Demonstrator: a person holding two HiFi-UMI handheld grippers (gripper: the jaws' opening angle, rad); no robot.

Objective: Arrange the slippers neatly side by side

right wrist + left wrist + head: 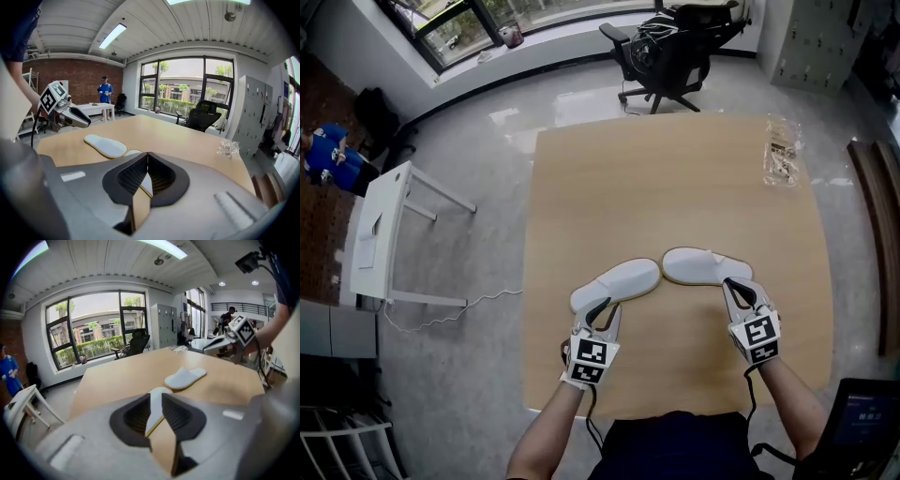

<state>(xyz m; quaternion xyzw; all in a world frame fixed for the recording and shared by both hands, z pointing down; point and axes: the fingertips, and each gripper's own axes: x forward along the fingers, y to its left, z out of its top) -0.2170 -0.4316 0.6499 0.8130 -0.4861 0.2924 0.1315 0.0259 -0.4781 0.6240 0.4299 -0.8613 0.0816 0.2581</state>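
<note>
Left gripper (602, 307): jaws a crack apart. The near edge of the left slipper (617, 284) sits in that narrow gap. Can't tell if the pads touch it. The rest of this slipper runs ahead of the jaws and to their right, flat on the table (581, 187).

Right gripper (729, 283): jaws pressed together at the tips, pinching the thin near edge of the right slipper (705, 266). White sole with a yellowish rim shows between the pads. This slipper stretches ahead and to the left of the jaws, also flat.

The two slippers lie end to end, not side by side. Their inner ends meet between the two sets of jaws, touching or a hair apart, can't tell which.

Hidden or cut off:
- Each slipper's near edge is covered by its gripper's fingers.
- The person's forearms run off the bottom of the head view.
- The clear plastic bag (781, 150) is far ahead and right of the right jaws. Its contents are too small to make out.
- The office chair (670, 47) lies beyond the table's far edge.
- The white side table (384, 234) is well left of the left jaws.
- The person in blue (323, 155) is partly cropped at the left edge.

Writing: each marker cube (590, 357) shows black-and-white squares only. The screen (867, 412) at bottom right has text too small to read.
</note>
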